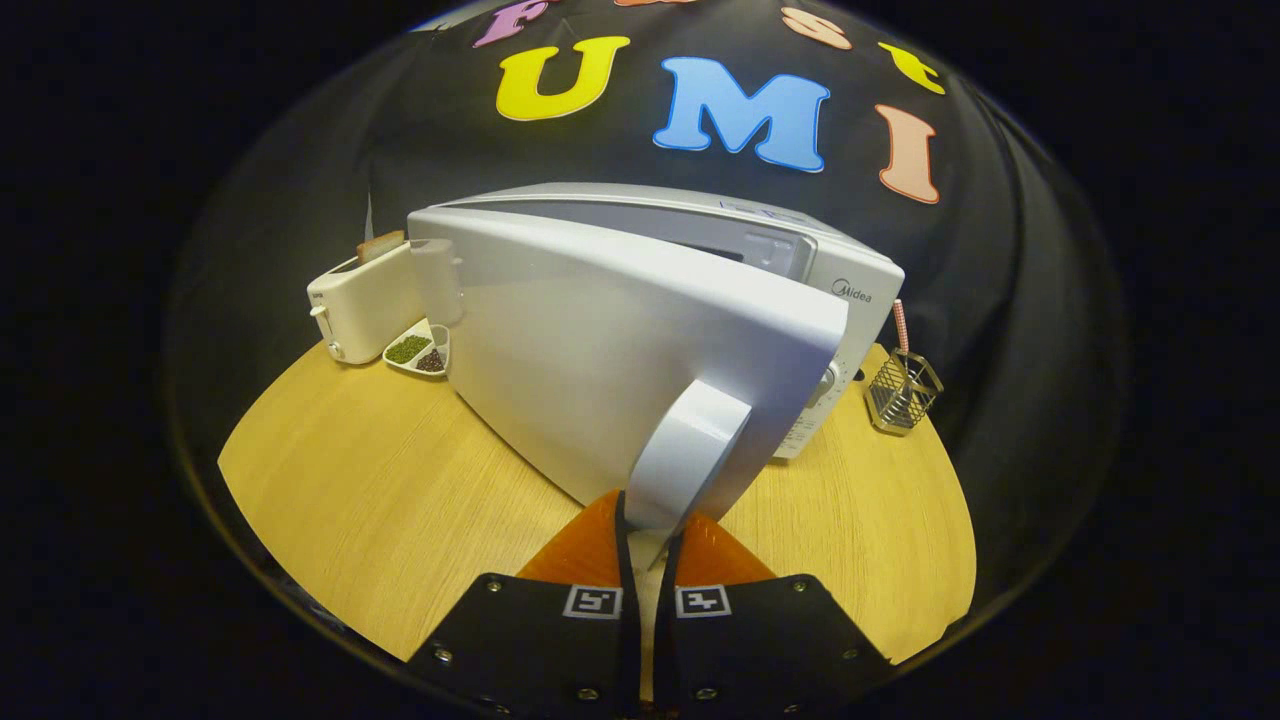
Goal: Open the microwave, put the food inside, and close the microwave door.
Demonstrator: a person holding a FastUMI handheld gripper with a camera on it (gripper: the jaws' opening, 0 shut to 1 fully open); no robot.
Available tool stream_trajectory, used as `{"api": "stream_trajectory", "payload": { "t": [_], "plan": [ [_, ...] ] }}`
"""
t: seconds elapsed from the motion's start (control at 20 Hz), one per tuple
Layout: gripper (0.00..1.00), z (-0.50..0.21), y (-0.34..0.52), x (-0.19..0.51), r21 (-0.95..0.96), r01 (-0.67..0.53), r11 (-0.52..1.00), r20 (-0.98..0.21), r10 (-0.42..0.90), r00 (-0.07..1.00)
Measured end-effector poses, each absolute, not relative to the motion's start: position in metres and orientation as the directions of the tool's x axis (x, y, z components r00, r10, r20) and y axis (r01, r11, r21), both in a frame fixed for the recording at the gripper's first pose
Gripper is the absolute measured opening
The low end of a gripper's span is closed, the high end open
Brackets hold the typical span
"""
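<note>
Gripper [648,540] clenched on the door handle [690,455], fingers close together with the handle's lower end pinched between them.

Handle: a rounded vertical bar standing off the door's free edge, just ahead of the fingers. Looks smooth, hard plastic, likely slippery; best held across its middle so it cannot slide out along the bar.

Door [600,360]: partly open, swung out toward the gripper, its flat outer face spreading left and beyond the fingers. Stiff panel, hinged at the far left. Judged light to swing, but it moves on an arc, so the pull should follow that curve rather than run straight back.

Microwave [840,300]: body beyond the door and to the right, control panel showing past the door's edge. Probably heavy enough to stay put on the bench [380,500], though a hard tug might shift it.

Farther left, beyond the door: a toaster [362,305] with bread in the slot, and a small divided dish [420,350] beside it, possibly the food. Far right: wire holder [903,390].

Cavity interior hidden by the door.
</note>
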State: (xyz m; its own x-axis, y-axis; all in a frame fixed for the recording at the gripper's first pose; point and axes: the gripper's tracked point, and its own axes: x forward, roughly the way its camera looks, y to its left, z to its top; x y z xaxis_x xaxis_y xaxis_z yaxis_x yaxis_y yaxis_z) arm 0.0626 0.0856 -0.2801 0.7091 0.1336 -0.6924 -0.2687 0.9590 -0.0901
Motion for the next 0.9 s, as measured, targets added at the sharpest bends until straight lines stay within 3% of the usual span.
{"api": "stream_trajectory", "payload": {
  "t": [0.05,0.9],
  "plan": [
    [0.1,-0.278,0.089,0.056,-0.081,-0.276,0.958,-0.704,0.141,0.696],
    [0.16,-0.273,0.159,-0.028,-0.078,-0.336,0.939,-0.717,0.181,0.673]
  ]
}}
